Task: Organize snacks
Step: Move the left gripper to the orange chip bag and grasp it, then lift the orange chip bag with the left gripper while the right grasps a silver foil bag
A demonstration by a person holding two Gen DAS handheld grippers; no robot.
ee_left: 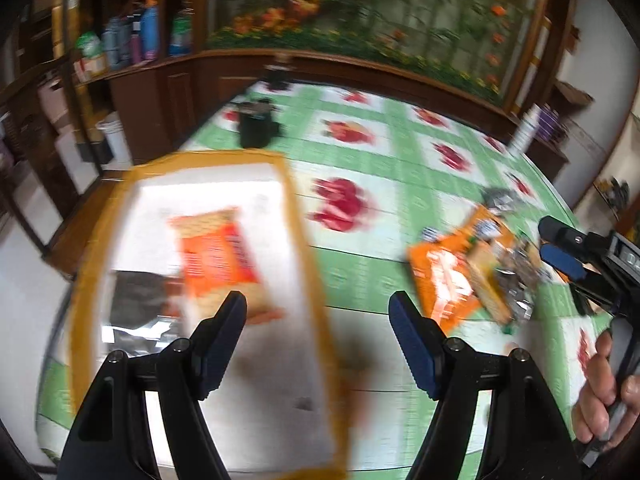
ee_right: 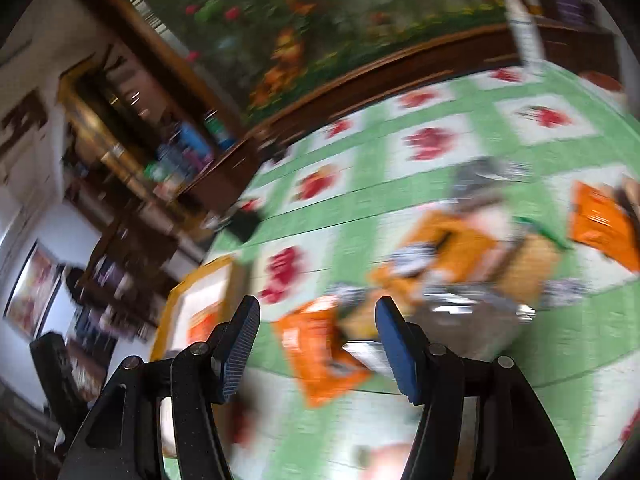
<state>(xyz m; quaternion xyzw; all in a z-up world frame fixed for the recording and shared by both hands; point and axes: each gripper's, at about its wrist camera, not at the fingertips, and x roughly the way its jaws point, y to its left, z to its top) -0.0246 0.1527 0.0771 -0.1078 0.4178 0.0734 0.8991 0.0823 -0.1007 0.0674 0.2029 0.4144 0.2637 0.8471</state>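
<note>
A white tray with a yellow rim [ee_left: 304, 216] lies on the table at the left; an orange snack packet [ee_left: 218, 256] and a dark silvery packet [ee_left: 136, 304] rest in it. My left gripper [ee_left: 318, 312] hovers open over the tray's near right part, with nothing between its fingers. A heap of snack packets [ee_left: 472, 272], orange, tan and silver, lies on the cloth to the right. In the right wrist view my right gripper [ee_right: 318, 320] is open and empty above that heap [ee_right: 440, 264], an orange packet [ee_right: 320, 352] just beyond its fingers. The tray's corner [ee_right: 180, 292] shows at left.
A green and white tablecloth with red fruit prints [ee_left: 400, 152] covers the table. A black cup-like object [ee_left: 256, 124] stands at the far side. Dark wooden cabinets and shelves with bottles [ee_left: 132, 40] line the wall behind. A hand [ee_left: 600, 396] holds the right gripper [ee_left: 560, 248].
</note>
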